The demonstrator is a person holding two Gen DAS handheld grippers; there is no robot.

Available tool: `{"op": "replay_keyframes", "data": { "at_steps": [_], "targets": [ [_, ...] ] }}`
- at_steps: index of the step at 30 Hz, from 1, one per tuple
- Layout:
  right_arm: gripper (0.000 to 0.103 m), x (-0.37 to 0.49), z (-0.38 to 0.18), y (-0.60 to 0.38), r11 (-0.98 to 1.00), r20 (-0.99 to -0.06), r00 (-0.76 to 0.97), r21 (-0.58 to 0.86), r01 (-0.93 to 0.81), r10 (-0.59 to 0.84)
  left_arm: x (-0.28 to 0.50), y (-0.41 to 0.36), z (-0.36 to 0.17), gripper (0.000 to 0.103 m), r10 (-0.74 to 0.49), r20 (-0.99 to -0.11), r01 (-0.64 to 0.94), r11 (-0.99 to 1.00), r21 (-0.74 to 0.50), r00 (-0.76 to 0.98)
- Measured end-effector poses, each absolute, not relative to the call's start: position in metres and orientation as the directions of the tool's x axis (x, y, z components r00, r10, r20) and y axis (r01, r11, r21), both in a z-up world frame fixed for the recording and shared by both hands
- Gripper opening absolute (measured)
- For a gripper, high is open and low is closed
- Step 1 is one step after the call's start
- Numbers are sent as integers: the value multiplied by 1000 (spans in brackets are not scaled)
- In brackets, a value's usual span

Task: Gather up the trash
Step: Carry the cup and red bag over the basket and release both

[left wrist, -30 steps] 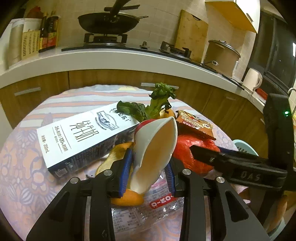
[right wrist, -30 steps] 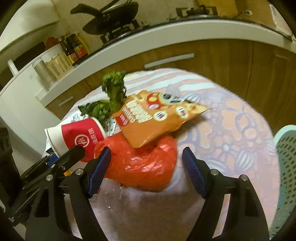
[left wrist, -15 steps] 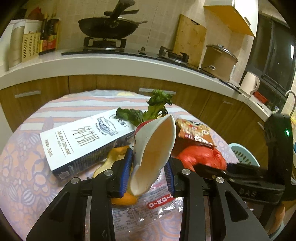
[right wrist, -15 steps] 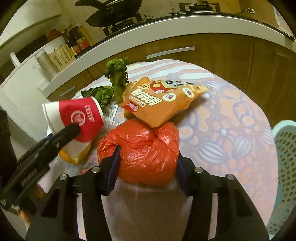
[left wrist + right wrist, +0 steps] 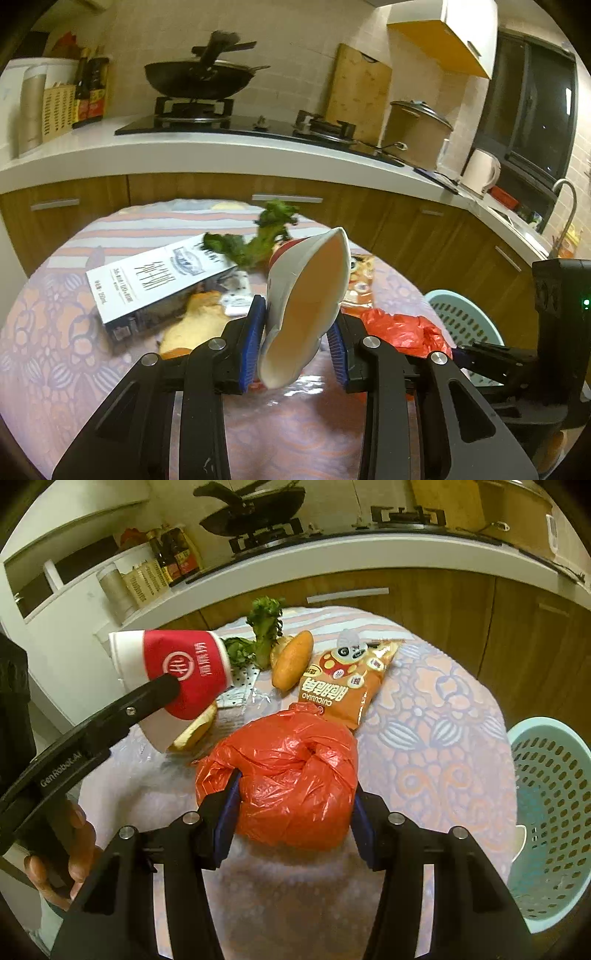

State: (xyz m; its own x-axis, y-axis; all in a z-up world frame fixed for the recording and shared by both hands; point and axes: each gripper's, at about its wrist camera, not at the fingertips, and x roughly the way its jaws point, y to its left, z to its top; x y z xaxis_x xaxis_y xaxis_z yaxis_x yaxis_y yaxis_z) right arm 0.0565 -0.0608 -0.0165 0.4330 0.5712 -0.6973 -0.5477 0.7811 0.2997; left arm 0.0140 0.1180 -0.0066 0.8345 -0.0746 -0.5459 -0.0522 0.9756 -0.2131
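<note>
While squashed, paper cup (image 5: pixel 306 295) sits between left gripper (image 5: pixel 297 343) pads.

The left hand-held gripper (image 5: pixel 297 345) is black with blue pads and squeezes a paper cup (image 5: pixel 173 672) that is red with white print outside and cream-white inside. Between the blue pads of the black right hand-held gripper (image 5: pixel 293 812) sits a glossy red plastic bag (image 5: pixel 284 779). Ahead of it lies an orange snack packet (image 5: pixel 347 685) with red and white dots. To its right stands a pale turquoise perforated basket (image 5: pixel 546 812). The bench (image 5: pixel 443 738) wears a lilac cloth with orange flowers.
</note>
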Motion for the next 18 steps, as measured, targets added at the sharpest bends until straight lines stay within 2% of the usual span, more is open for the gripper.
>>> {"op": "replay_keyframes", "data": {
  "at_steps": [7,18],
  "targets": [
    [50,44,4,-99,812,-666,505,283,-511,549,13,87,7,31,-106,-526,-13,976,-216,844],
    [50,55,15,-198,879,-620,624,318,-354,476,38,15,20,31,-200,-527,101,973,-210,826]
  ]
}}
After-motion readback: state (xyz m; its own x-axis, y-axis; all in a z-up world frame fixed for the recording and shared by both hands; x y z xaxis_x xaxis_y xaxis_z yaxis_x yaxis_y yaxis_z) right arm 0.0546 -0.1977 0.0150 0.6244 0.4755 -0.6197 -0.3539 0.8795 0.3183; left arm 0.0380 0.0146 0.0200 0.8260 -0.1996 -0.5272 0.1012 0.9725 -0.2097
